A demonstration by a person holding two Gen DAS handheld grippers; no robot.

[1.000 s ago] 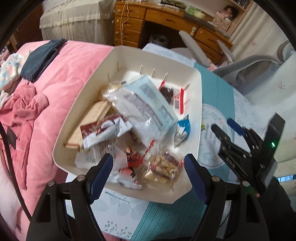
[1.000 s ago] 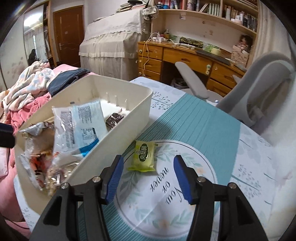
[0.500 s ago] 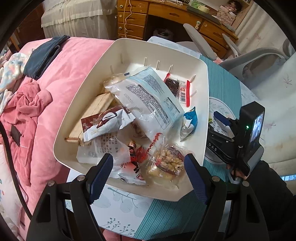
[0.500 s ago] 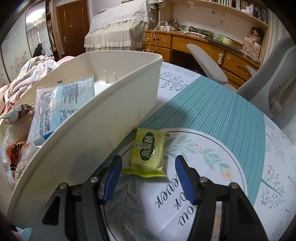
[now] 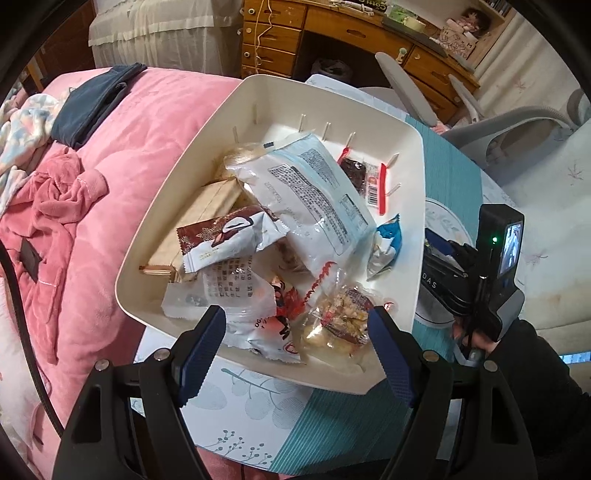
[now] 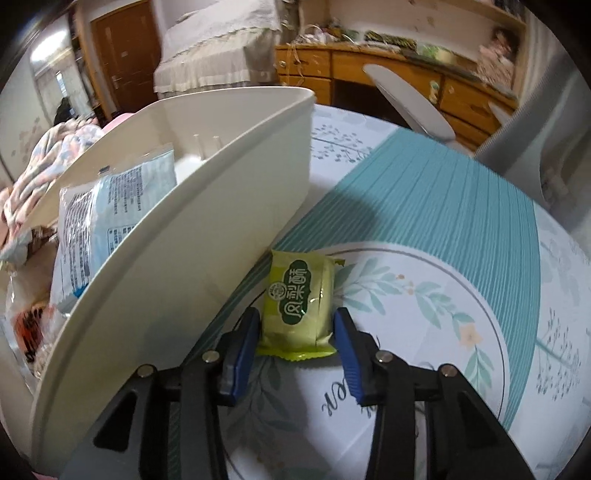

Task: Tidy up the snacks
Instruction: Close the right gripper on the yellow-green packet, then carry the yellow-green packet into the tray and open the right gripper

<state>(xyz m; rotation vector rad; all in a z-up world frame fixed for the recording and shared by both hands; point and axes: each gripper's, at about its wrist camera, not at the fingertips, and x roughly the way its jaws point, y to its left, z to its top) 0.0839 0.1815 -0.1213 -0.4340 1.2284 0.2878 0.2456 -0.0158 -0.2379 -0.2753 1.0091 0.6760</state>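
Observation:
A green snack packet (image 6: 300, 291) lies on the tablecloth, right against the outer wall of the cream tray (image 6: 207, 236). My right gripper (image 6: 295, 325) is closing around it, and its blue pads touch the packet's two sides. In the left wrist view the tray (image 5: 417, 206) holds several wrapped snacks, among them a large white bag (image 5: 314, 195) and a brown-and-white packet (image 5: 225, 240). My left gripper (image 5: 295, 332) hovers open over the tray's near edge with nothing between its fingers. The right gripper's fingertips are hidden behind the tray wall in that view.
The table wears a teal and floral cloth (image 6: 443, 206). A pink bed (image 5: 92, 221) with clothes lies left of the tray. A grey chair (image 6: 410, 107) and a wooden desk (image 5: 354, 33) stand beyond the table. A hand in a dark sleeve (image 5: 517, 362) holds the right gripper.
The right gripper dropped down to the green packet and its jaws narrowed onto the packet's sides. The left gripper stayed put and open.

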